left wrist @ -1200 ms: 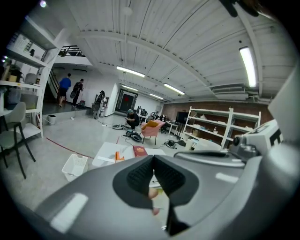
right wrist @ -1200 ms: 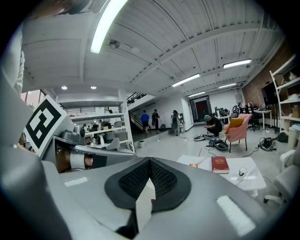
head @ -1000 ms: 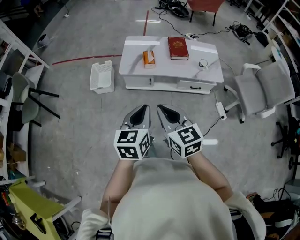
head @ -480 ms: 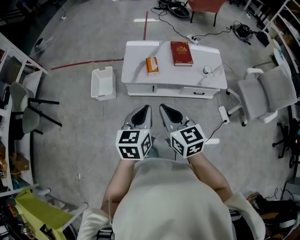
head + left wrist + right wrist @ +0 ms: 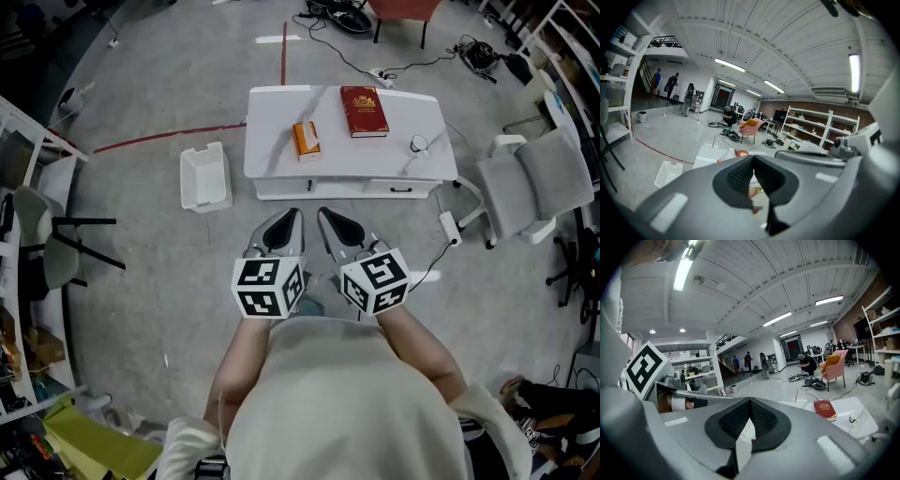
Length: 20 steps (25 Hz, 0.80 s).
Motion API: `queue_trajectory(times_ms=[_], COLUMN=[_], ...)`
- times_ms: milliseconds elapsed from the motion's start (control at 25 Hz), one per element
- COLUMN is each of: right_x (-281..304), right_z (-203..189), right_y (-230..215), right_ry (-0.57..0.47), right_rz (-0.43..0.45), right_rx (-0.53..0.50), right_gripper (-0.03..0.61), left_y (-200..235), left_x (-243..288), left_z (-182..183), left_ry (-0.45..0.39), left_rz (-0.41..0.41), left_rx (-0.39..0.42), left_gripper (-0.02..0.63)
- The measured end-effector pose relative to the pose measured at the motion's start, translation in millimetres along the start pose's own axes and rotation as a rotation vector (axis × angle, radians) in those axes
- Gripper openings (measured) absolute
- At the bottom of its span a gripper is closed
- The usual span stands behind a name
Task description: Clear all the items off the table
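Note:
A low white table [image 5: 272, 150] stands on the grey floor ahead of me. On it lie a red book [image 5: 364, 111], an orange box [image 5: 306, 139] and a small round thing with a cord [image 5: 417, 143]. The red book [image 5: 825, 409] also shows in the right gripper view. Both grippers are held close to my chest, short of the table. My left gripper [image 5: 286, 219] is shut with nothing in it, and so is my right gripper [image 5: 328, 218]. Their jaws meet in both gripper views.
A white slatted basket [image 5: 205, 176] sits on the floor left of the table. A grey office chair [image 5: 530, 187] stands to the right, with a power strip [image 5: 448, 226] and cables near it. A pink chair [image 5: 833, 365] and several people are far across the room.
The table, basket and chair have shifted slightly in the head view as the head camera moved. Both grippers stay shut in the same place before my chest.

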State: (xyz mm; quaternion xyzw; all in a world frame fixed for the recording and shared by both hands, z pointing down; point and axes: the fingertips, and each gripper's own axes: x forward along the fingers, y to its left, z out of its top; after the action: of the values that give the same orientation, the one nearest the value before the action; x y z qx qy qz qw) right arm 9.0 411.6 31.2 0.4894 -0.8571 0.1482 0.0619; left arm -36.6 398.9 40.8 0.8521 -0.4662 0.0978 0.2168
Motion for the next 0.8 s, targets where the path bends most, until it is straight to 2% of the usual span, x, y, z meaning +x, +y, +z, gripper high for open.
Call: queue_trajectory(times_ms=[800], right_x=[83], right_z=[17], right_y=[4], right_ry=[-0.016], right_rz=[-0.043], right_rx=[0.010], right_gripper=[-0.002], left_y=[75], left_x=[33], left_z=[27], left_ry=[0.023], left_rz=[-0.036], left_rx=[0.026], left_gripper=[0.009])
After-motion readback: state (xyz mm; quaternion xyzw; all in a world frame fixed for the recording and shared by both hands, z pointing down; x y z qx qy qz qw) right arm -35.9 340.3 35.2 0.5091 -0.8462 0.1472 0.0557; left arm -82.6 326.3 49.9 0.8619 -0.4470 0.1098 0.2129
